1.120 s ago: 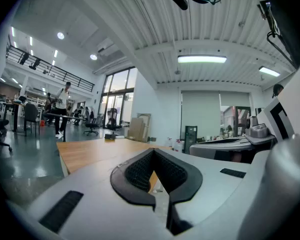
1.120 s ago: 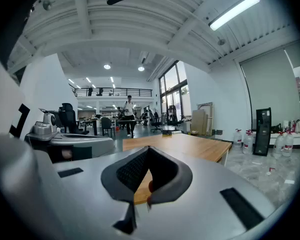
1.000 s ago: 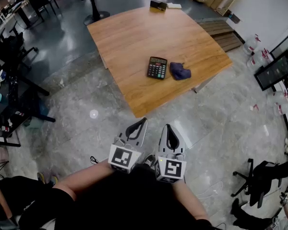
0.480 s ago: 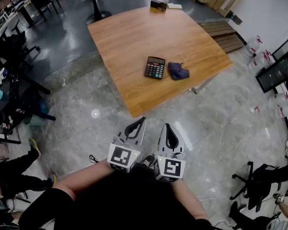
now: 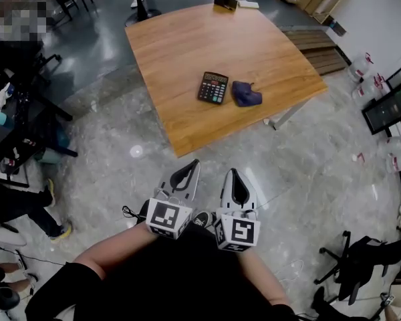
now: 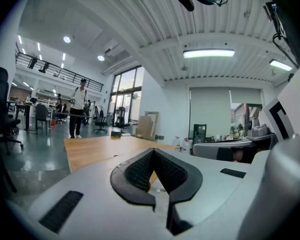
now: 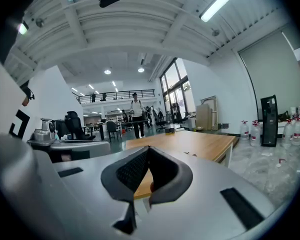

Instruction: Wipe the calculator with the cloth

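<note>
1. One calculator (image 5: pixel 213 87) and one crumpled dark blue cloth (image 5: pixel 246 93) lie side by side, just apart, near the front edge of the wooden worktop (image 5: pixel 187 39), with the cloth on the right
2. There are two tongs: the left tongs (image 5: pixel 189 166) and the right tongs (image 5: pixel 234 176) are both pressed together, pinch nothing, and are held side by side over the floor (image 5: pixel 113 146), well short of the worktop
3. Only the head view shows calculator and cloth plainly; small dark specks on the worktop in the right gripper view may be them
4. Only the gripper views show the ribbed ceiling, strip lights, tall windows and a standing person (image 6: pixel 79 106)
5. The floor is glossy grey stone; one small dark box (image 5: pixel 225 2) sits at the worktop's far edge
</note>
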A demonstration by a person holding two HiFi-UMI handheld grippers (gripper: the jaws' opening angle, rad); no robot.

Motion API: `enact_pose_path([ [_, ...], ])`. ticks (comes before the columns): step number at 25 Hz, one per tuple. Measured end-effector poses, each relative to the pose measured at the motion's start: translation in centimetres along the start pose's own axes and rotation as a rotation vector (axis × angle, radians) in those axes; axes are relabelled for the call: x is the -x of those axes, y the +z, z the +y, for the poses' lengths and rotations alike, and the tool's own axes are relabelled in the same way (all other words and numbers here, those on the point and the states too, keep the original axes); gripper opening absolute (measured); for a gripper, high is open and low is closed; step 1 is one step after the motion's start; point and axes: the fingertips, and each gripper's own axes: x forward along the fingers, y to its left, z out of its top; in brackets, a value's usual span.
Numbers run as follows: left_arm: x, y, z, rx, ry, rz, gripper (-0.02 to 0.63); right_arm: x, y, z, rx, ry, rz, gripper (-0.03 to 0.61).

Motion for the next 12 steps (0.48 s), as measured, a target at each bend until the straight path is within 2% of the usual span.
enact_pose_path([
  [5,-1.2,0.3,-0.1,-0.007,0.016,0.004,0.006,-0.7,0.1,-1.4,-0.017,0.001,0.002,0.015],
  [9,-3.1,-0.6,-0.4,-0.014,-0.007,0.039,0.006,-2.2,-0.1,-2.5,-0.026,-0.007,0.025,0.015],
  [12,-5.0,-1.3,0.1,0.014,-0.02,0.049,0.006,-3.7,-0.3,-3.1,-0.025,-0.029,0.057,0.015],
])
